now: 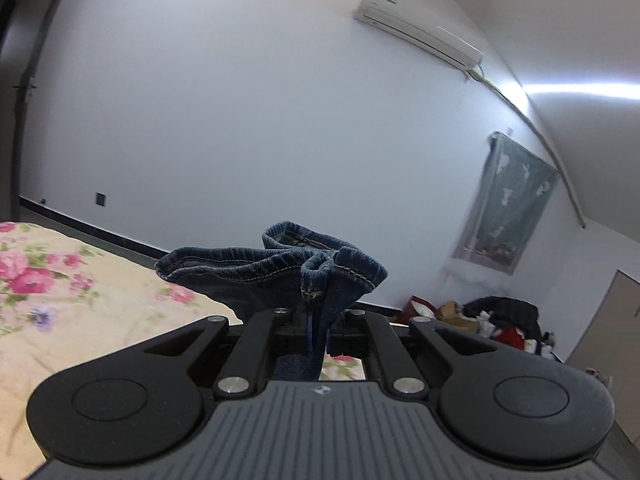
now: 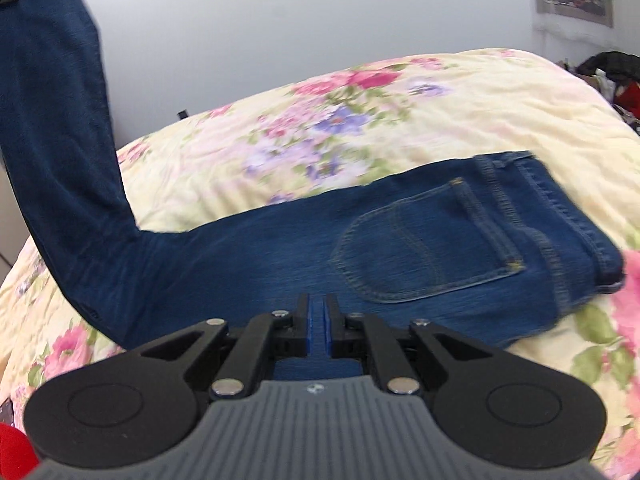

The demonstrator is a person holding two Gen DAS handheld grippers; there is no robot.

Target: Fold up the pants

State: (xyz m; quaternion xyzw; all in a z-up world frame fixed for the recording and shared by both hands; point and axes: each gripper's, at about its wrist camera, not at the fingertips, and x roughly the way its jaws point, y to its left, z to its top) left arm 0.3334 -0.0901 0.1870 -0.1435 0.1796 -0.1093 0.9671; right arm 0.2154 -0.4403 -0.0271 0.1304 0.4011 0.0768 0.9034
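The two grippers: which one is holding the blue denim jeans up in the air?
The left gripper: it pinches the blue denim jeans by their hems, raised above the floral bedspread. The right gripper is low over the seat.

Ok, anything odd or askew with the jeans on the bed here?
Nothing damaged. The dark blue denim jeans lie flat at the waist on the floral bedspread, while the left gripper pinches the bunched leg hems aloft. The right gripper hovers near the seat.

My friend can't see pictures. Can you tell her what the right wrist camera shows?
Blue jeans lie on a flowery bedspread, back pocket facing up, and one end rises up at the left edge of the picture. The right tool is low over the denim, jaws nearly closed; whether they pinch fabric is unclear.
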